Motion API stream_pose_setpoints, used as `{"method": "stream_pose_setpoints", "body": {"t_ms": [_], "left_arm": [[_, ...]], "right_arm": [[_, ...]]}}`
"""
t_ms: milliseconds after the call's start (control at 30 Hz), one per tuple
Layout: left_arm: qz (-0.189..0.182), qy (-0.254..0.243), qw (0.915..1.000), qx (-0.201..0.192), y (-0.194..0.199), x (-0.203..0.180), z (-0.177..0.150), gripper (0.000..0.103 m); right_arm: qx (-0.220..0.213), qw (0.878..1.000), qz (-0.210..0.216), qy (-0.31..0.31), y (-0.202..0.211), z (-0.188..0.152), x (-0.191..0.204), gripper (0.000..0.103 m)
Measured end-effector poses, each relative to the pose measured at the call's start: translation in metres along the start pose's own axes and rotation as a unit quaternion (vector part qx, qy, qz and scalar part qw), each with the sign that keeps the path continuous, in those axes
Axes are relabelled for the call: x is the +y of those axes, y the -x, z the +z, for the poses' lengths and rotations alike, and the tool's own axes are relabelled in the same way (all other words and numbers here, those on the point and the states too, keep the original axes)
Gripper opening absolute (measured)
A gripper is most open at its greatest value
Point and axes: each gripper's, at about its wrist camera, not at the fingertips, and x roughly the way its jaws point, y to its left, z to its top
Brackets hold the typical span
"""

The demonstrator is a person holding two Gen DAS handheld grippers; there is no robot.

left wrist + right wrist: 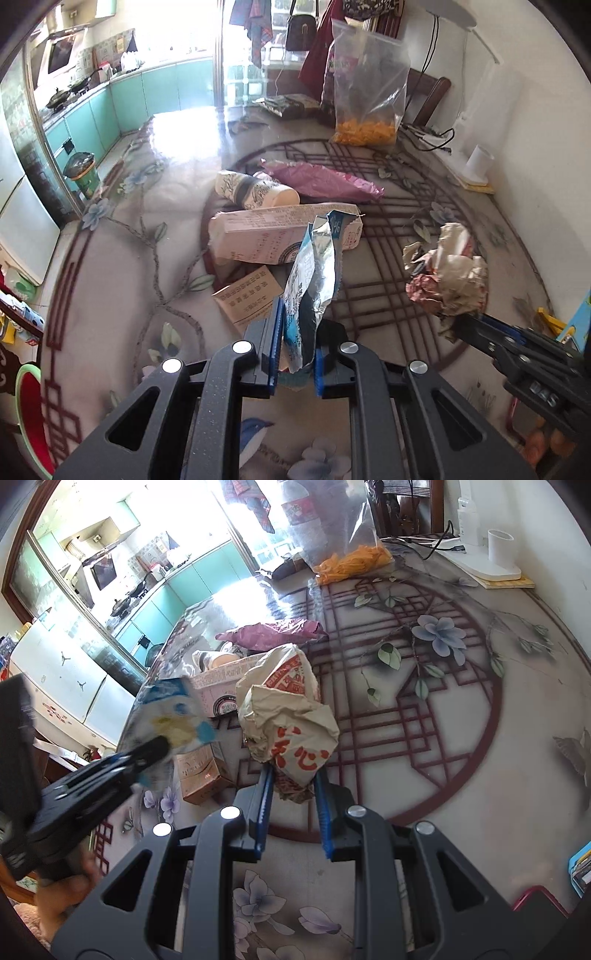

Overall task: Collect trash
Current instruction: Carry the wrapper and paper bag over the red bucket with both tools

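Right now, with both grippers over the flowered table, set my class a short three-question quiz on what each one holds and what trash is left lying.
1. True or false: the left gripper is shut on the blue and silver foil wrapper.
2. What does the right gripper clamp? A) purple plastic bag B) crumpled beige paper bag with red print C) paper cup
3. Fill in: the long pink and white carton lies on the ____, between the tipped paper cup and the small brown cardboard box.

Key: 1 true. 2 B, the crumpled beige paper bag with red print. 3 table.
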Motion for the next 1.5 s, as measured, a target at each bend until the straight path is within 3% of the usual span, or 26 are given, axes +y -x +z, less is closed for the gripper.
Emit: {"method": "stream_pose_setpoints", "body": {"t_ms": [467,800,1133,1500], "left_arm": [[0.008,0.028,0.999,-0.034,0.09,0.057,-0.053,0.011],[0.017,0.07,0.997,-0.028,0.118,0.101,-0.098,0.011],[0.022,0.103,0.9936,-0.043,0.134,0.132,-0.12,0.011],[0.05,0.14,0.9872,-0.058,0.158,0.177,-0.141,0.011]], "right_arm": [[-0.007,0.998,-0.039,0.055,0.002,-0.021,0.022,0.022],[-0.01,0.994,-0.058,0.093,0.014,-0.054,0.053,0.022],[-0.001,0.984,-0.028,0.174,0.038,-0.104,0.127,0.022],[-0.027,0.966,0.007,0.258,0.065,-0.121,0.217,0.022]]}}
